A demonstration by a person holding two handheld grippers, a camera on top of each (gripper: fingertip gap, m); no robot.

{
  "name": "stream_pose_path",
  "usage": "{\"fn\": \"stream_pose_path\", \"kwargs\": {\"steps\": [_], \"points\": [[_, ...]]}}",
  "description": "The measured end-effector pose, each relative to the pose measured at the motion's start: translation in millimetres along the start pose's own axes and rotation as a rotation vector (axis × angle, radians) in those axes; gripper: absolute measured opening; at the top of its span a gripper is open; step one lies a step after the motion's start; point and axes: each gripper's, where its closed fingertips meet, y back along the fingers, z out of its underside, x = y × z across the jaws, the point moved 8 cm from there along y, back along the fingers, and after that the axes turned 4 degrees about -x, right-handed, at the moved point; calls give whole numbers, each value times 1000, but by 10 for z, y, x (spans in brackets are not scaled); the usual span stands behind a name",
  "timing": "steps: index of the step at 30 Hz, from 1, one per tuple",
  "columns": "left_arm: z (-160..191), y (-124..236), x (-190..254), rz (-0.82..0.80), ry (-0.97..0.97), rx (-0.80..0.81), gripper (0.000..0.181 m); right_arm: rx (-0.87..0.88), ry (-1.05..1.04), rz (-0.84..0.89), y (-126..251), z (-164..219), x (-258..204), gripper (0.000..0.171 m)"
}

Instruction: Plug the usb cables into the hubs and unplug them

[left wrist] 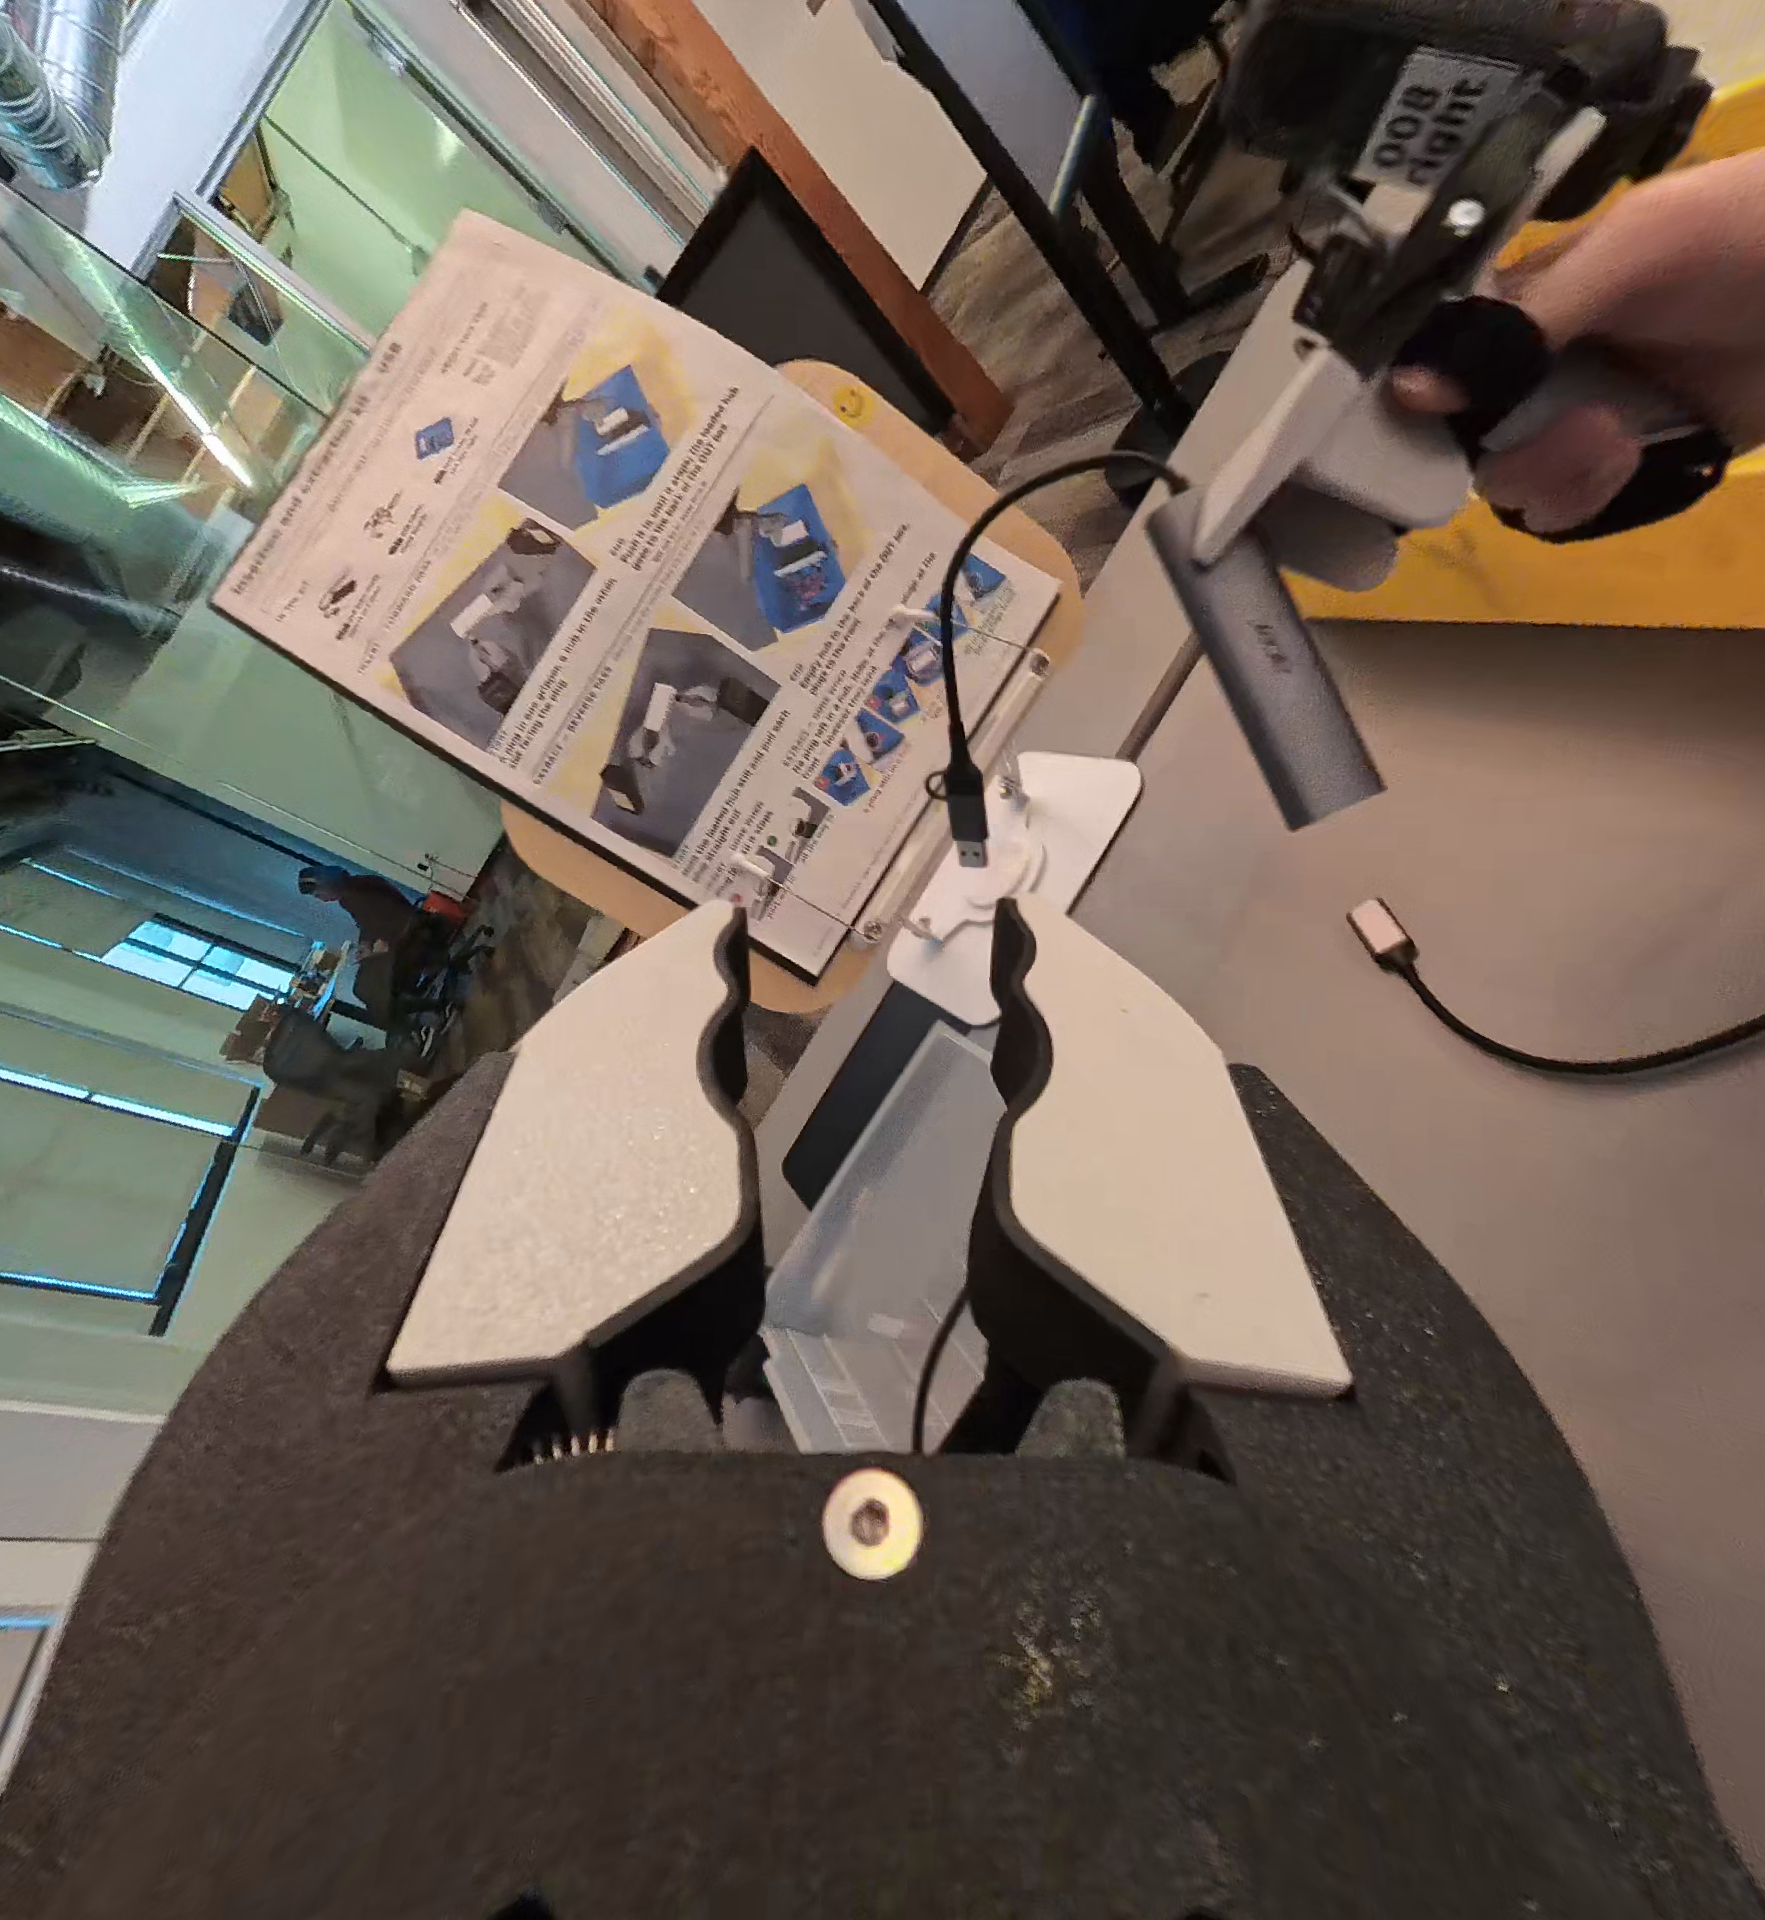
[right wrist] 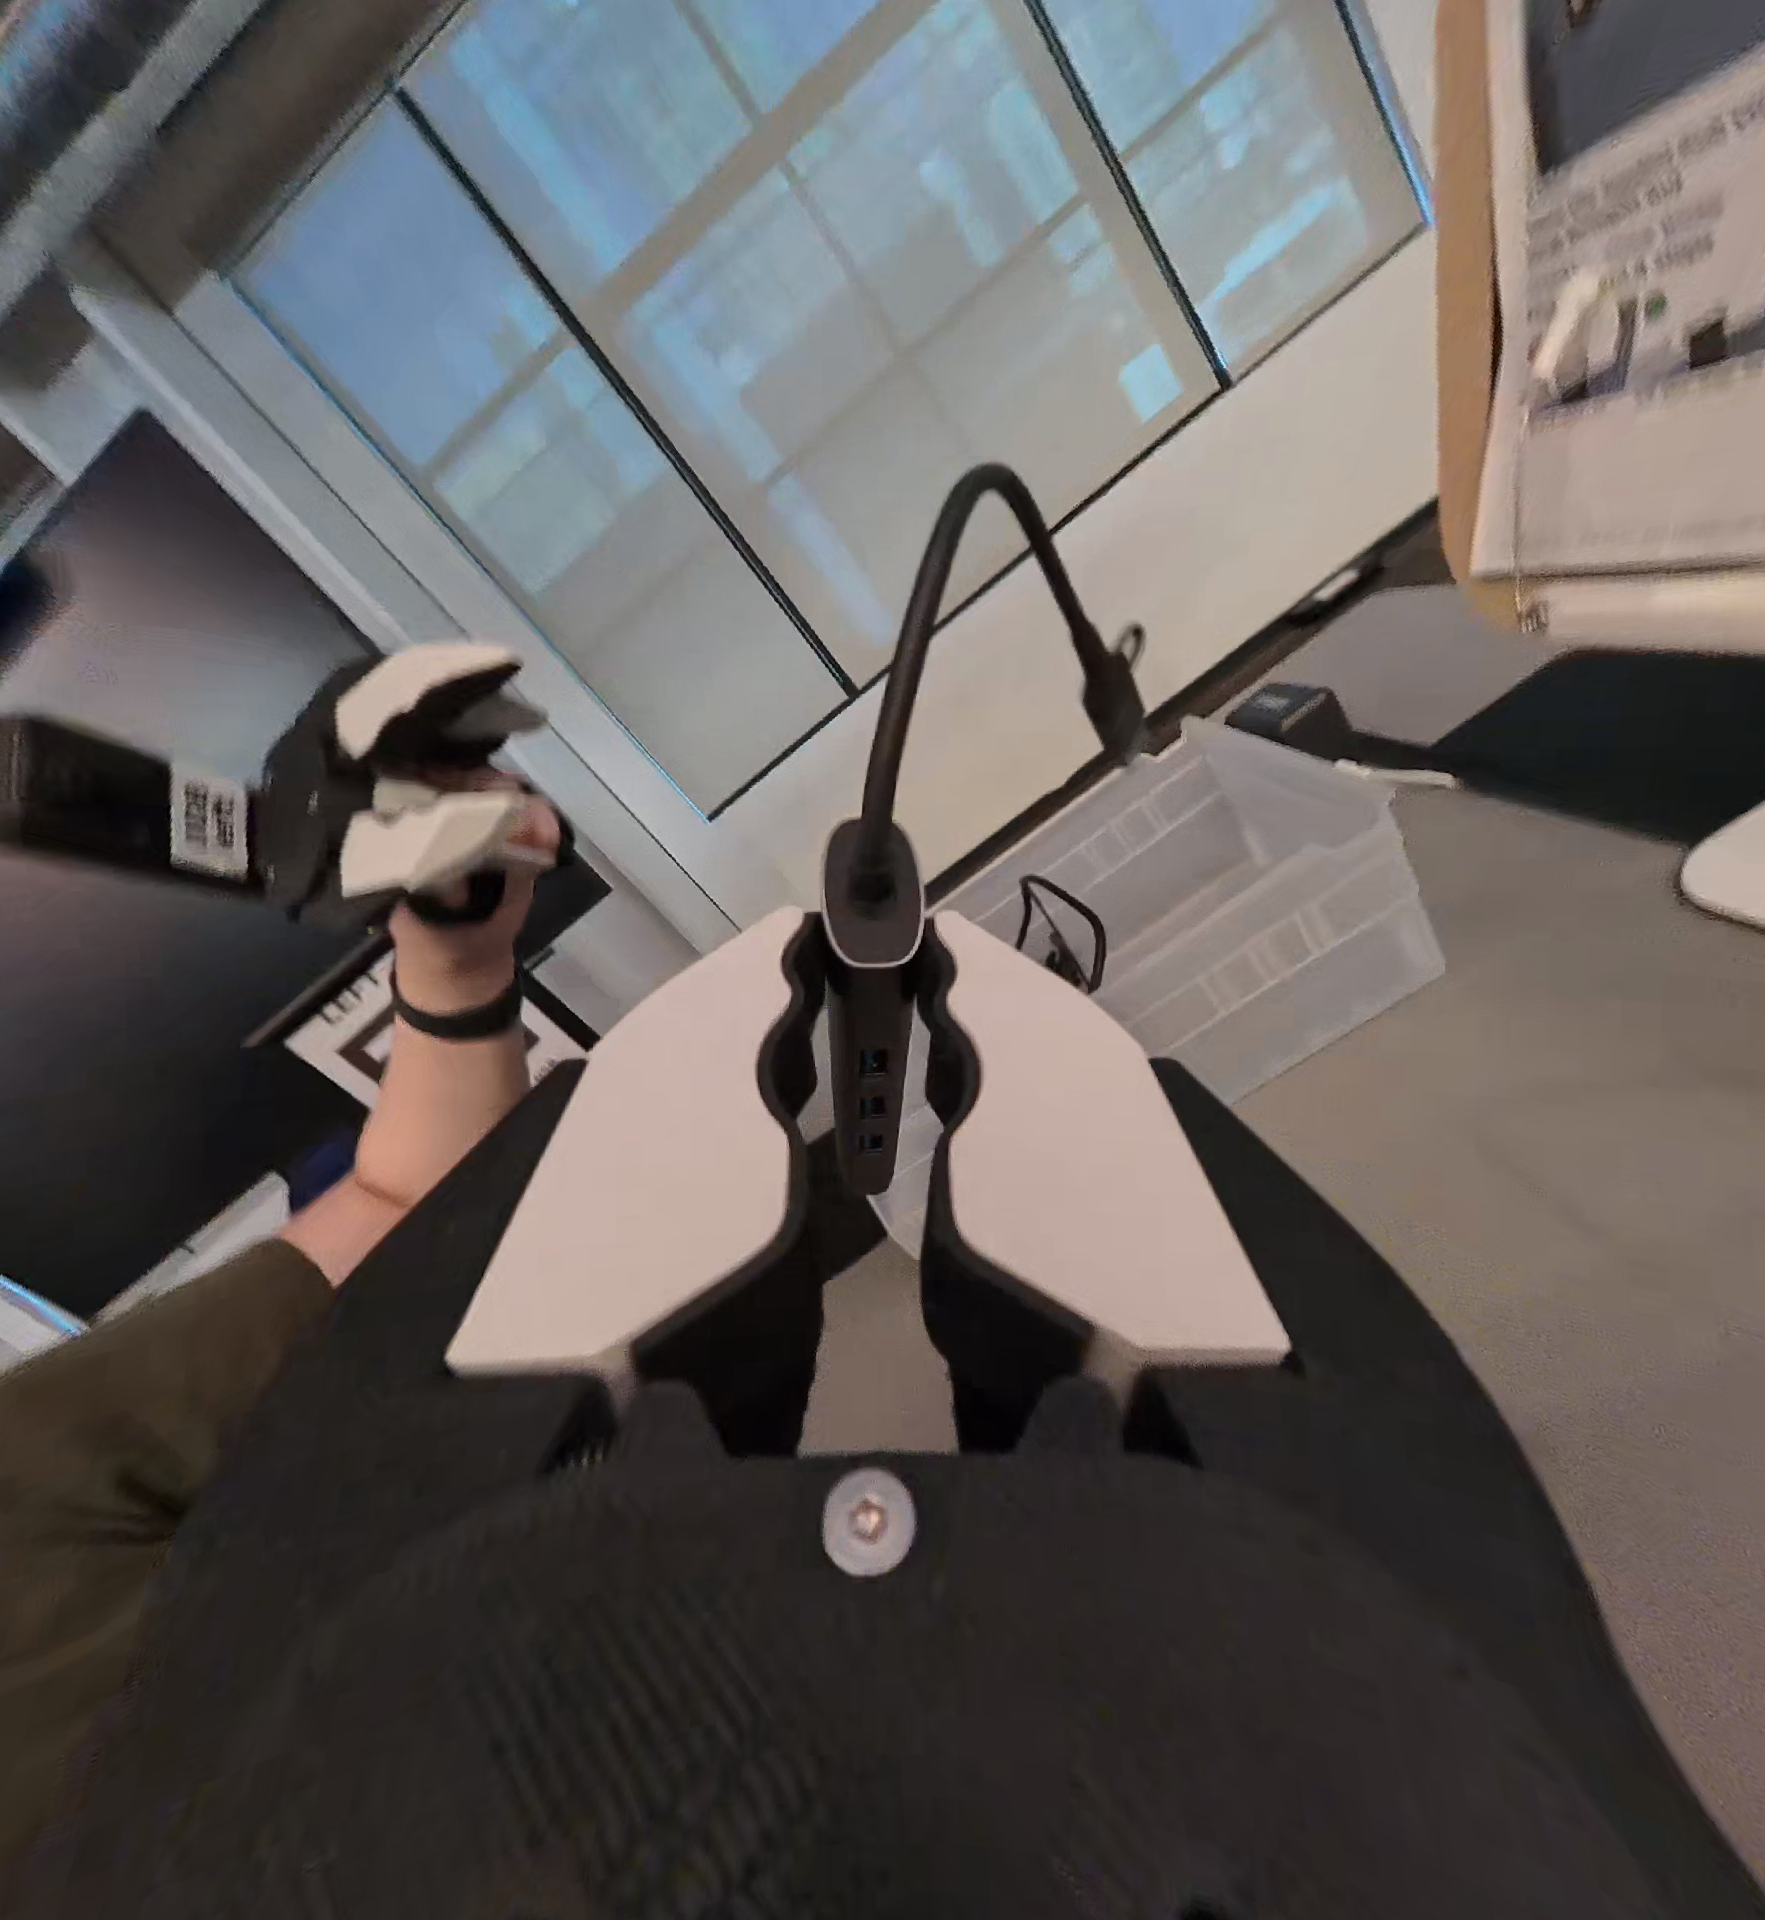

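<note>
Aloft, one hub (right wrist: 870,1023) fills right claw (right wrist: 870,935); left claw (left wrist: 870,925) empty.

The black braided cable with a silver plug (left wrist: 1543,1023) lying on the grey table is running off the left wrist view's right edge. The clear plastic bin (left wrist: 862,1236) is sitting mostly hidden behind the left gripper's grey fingers (left wrist: 597,1174). In the right wrist view, the printed instruction sheet on its tan board (right wrist: 1626,281) is blurring and getting cropped by the right edge.

Tilted wrist views, raised above table (left wrist: 1584,1143), share poster (left wrist: 639,582)
</note>
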Motion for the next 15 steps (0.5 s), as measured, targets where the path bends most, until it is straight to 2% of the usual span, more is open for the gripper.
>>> {"fn": "stream_pose_path", "kwargs": {"steps": [2,6,10,13,15], "points": [[70,-35,285,16,-29,6,46,7,-96,-28,-72,77,60,17],[195,-247,877,138,-21,95,48,70,-374,-216,-176,193,71,17],[316,-558,1057,-28,-124,35,57,197,-617,-296,-186,272,158,17],[274,-705,1094,-133,-214,62,56,242,-675,-268,-169,310,251,17],[249,-822,1109,-131,-258,73,54,254,-713,-259,-170,333,298,17]]}}
